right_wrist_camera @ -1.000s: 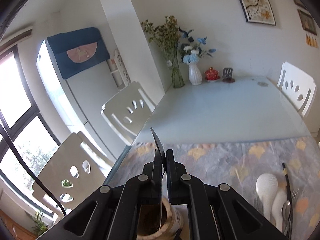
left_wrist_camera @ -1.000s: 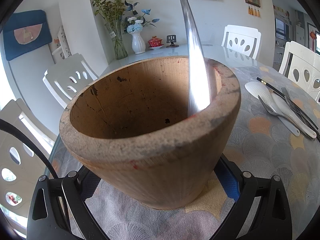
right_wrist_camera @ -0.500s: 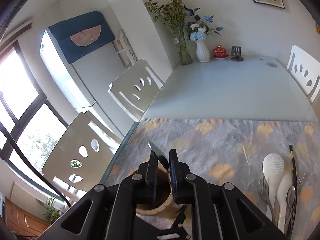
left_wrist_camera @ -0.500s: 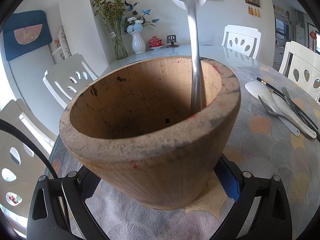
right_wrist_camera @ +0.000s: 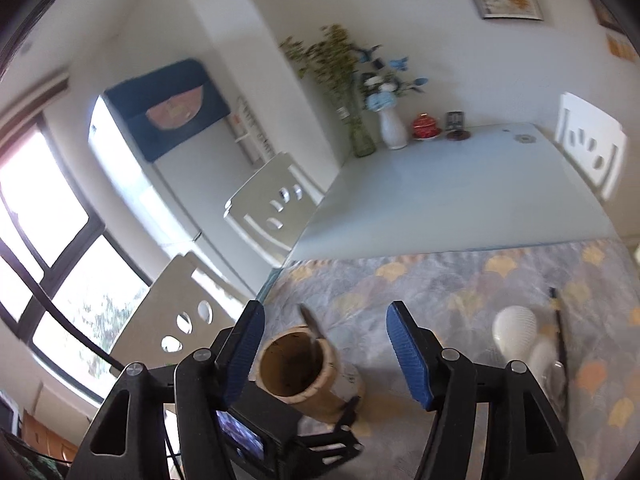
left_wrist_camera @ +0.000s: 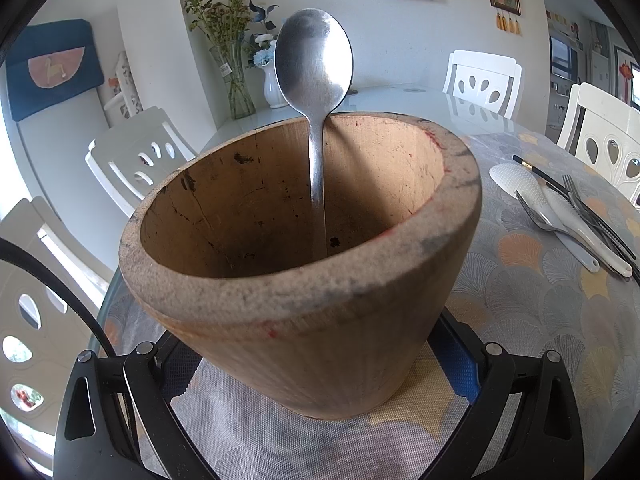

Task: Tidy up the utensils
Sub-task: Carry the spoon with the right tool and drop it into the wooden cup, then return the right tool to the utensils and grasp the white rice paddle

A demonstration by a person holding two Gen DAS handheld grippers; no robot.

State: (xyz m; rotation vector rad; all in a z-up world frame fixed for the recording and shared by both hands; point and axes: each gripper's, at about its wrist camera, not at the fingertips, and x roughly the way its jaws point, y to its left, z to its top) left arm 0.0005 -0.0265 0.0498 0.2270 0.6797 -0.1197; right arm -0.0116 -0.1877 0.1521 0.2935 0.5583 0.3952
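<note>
**One spoon in the pot, the rest still waiting on the table**

Nearest to us, the left gripper (left_wrist_camera: 316, 364) clamps the wooden pot (left_wrist_camera: 304, 280) low on its wall, its pads pressed against both sides. We judge the pot thick-walled, heavy and rough enough not to slip, so this low hold suits it.

Just beyond those fingers, one metal spoon (left_wrist_camera: 314, 60) stands in the pot, handle down, bowl leaning on the far rim. It looks stiff, light and slick.

The right gripper (right_wrist_camera: 324, 348) hangs above the pot, empty; its jaws have just been opening and now stand spread, with nothing between them.

Farther off, to the right of both grippers, the remaining utensils (left_wrist_camera: 568, 216) lie bunched on the tablecloth (left_wrist_camera: 520, 300). We count two white spoons, at least two forks and dark chopsticks; the overlap hides an exact tally. We would pinch each at mid-handle; the white spoons may be brittle.
</note>
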